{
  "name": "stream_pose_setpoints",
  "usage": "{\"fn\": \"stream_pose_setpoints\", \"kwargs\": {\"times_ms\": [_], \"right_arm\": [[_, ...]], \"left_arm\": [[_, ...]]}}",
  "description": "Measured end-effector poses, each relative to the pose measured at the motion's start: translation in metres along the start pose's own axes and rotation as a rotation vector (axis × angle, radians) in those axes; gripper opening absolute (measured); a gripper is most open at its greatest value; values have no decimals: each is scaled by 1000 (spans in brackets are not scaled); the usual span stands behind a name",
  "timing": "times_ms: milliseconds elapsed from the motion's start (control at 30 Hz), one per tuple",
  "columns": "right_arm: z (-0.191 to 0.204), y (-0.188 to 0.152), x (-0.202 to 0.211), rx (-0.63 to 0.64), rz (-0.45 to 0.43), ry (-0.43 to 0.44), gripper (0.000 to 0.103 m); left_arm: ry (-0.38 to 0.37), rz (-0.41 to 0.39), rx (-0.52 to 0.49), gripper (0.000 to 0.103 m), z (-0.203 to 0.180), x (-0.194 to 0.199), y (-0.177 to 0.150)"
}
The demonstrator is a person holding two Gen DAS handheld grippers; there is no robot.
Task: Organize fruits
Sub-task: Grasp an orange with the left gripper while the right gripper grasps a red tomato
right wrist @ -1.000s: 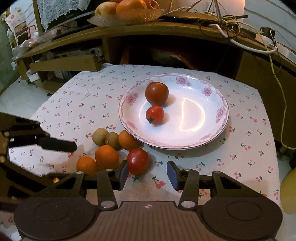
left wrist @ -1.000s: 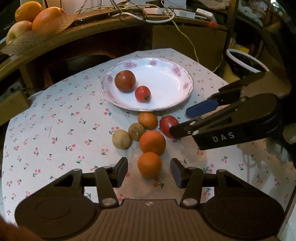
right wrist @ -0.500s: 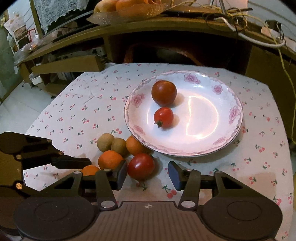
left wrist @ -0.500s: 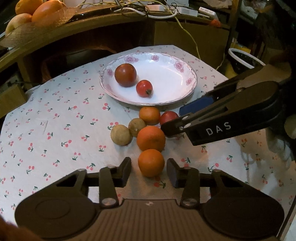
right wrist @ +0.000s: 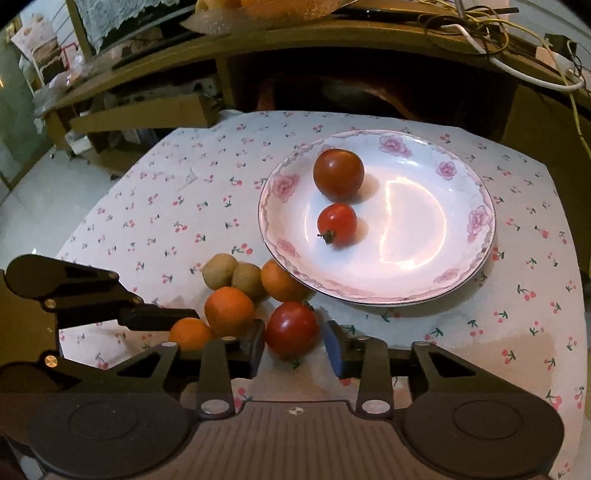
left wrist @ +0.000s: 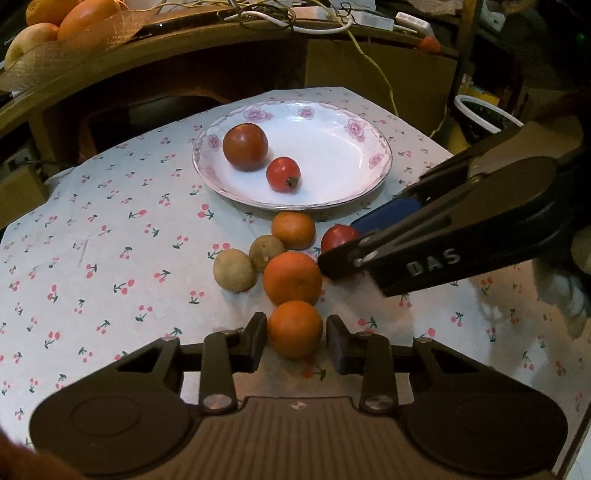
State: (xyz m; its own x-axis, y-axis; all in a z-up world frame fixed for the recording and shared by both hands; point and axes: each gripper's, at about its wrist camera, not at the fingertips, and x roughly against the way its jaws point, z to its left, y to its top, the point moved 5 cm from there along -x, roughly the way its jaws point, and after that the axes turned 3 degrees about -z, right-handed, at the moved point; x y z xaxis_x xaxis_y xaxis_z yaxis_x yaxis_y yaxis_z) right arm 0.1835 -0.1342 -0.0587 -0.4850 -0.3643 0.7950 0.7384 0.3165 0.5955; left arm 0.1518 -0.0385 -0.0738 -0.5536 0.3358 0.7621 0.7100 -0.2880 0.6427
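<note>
A small orange [left wrist: 295,326] lies on the cherry-print tablecloth between the fingers of my left gripper [left wrist: 295,341]. Its jaws are closing: the left pad touches the peel, the right pad stands a sliver off. My right gripper [right wrist: 293,345] straddles a red tomato [right wrist: 291,328], its jaws closing too, with a thin gap at the right pad. Two more oranges [left wrist: 293,277] and two brownish round fruits [left wrist: 234,270] crowd beside them. Behind stands a flowered white plate [left wrist: 386,158] holding a large dark tomato [left wrist: 245,147] and a small red one [left wrist: 283,174].
A wooden desk runs behind the table, with a basket of fruit [left wrist: 55,37] and loose cables [left wrist: 295,22] on top. A white-rimmed bin [left wrist: 484,118] sits at the right. The right gripper's body [left wrist: 461,240] reaches across just right of the fruit cluster.
Both grippers came forward and lower until a fruit sat between their fingers, and both pairs of jaws narrowed. The fruits and the plate have not moved.
</note>
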Motion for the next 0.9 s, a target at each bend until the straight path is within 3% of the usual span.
{"fn": "stream_pose_setpoints", "kwargs": {"times_ms": [133, 200, 633, 900], "right_arm": [[-1, 2, -7, -18, 9, 10, 40], [0, 2, -6, -44, 25, 31, 33], [14, -23, 10, 11, 48, 1, 33], [5, -26, 16, -39, 16, 6, 36]], "left_arm": [[-10, 2, 2, 37, 2, 2, -2], [-17, 3, 9, 35, 5, 4, -2], [5, 7, 10, 35, 9, 11, -9], [25, 5, -3, 44, 7, 8, -8]]}}
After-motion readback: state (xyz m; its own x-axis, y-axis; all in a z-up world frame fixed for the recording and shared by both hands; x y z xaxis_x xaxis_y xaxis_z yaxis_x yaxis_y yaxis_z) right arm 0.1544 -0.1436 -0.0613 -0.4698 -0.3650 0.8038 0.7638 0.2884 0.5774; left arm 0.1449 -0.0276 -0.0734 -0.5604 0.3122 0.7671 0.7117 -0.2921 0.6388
